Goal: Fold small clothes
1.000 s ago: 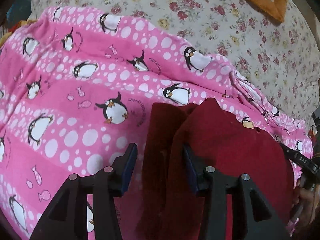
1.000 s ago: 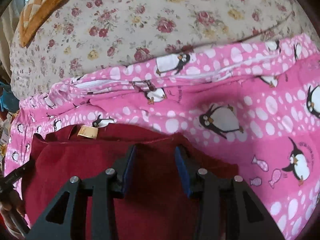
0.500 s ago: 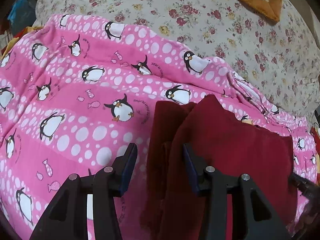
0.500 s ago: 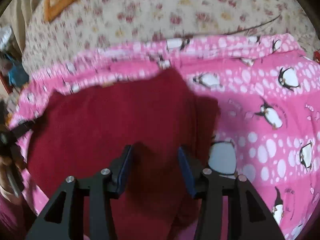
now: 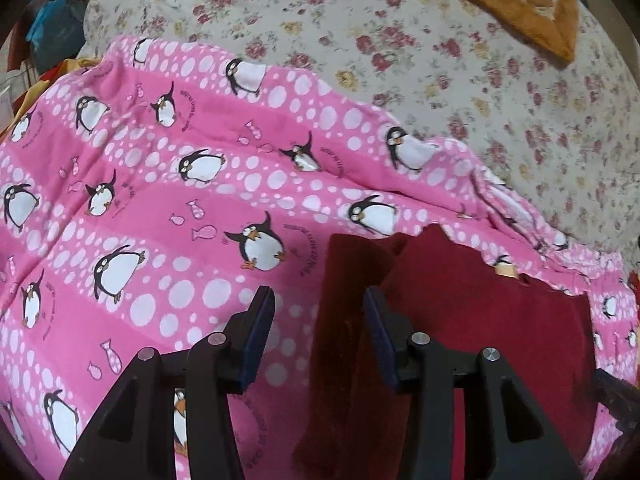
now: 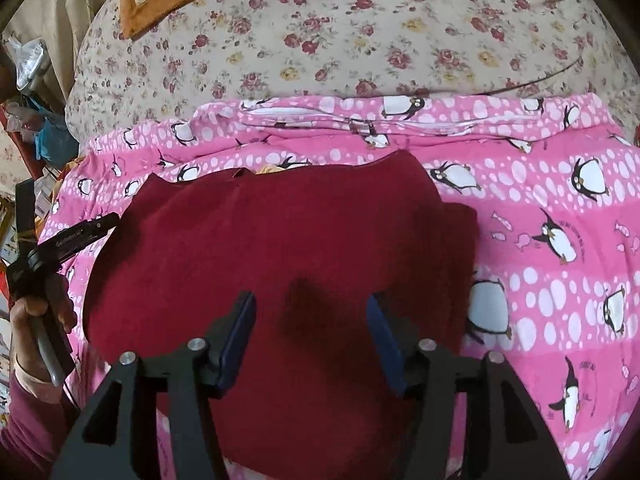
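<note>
dark red garment (image 6: 280,240), tan label (image 5: 505,270) unreadable; right gripper (image 6: 312,336) opening, empty; left gripper (image 5: 320,340) apart, empty.

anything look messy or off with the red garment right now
Nothing damaged or spilled. The dark red garment is folded unevenly: one flap sticks out past its edge in the left wrist view, on the pink penguin blanket.

A bed covered in a cream sheet printed with small red and yellow roses (image 6: 360,32) carries a pink fleece blanket patterned with white dots and penguins (image 5: 168,216), spread across its near side. An orange-bordered quilted cushion (image 5: 532,4) lies on the floral sheet towards the far edge, well apart from the blanket.
</note>
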Tool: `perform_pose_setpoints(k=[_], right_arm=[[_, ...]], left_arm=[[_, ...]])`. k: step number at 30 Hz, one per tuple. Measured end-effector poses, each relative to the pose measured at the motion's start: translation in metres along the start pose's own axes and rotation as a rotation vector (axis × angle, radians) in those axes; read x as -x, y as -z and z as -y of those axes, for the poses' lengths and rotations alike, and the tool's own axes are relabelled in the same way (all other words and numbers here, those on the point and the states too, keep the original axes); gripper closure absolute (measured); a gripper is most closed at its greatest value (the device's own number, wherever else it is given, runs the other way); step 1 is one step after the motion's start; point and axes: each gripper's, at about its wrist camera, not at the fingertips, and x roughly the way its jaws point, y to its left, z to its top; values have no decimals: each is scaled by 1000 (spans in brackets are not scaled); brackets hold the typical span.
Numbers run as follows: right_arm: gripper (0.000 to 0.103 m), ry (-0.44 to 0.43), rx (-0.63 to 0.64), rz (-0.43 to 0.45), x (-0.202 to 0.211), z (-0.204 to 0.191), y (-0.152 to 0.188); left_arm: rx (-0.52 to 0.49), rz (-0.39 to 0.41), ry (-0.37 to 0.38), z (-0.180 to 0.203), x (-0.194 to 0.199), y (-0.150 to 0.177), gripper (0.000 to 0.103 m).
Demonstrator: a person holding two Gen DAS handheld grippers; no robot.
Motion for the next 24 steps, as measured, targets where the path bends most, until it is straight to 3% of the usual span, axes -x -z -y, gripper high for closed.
perform_pose_setpoints(k=[6,9,19,24], right_arm=[[43,94,-60,17,-23,20,-9],[43,78,-90,23,-32,32,-8],[42,60,-73,49,14,25,12],[37,116,-56,9,12,30,37]], left_arm=[[-1,-46,-43,-4,-22,-1,77],[-4,-51,-51,-4,-25,1,77],[6,-42,-46,-7,-17,3,77],[1,-23,-40,-5,-4,8,77]])
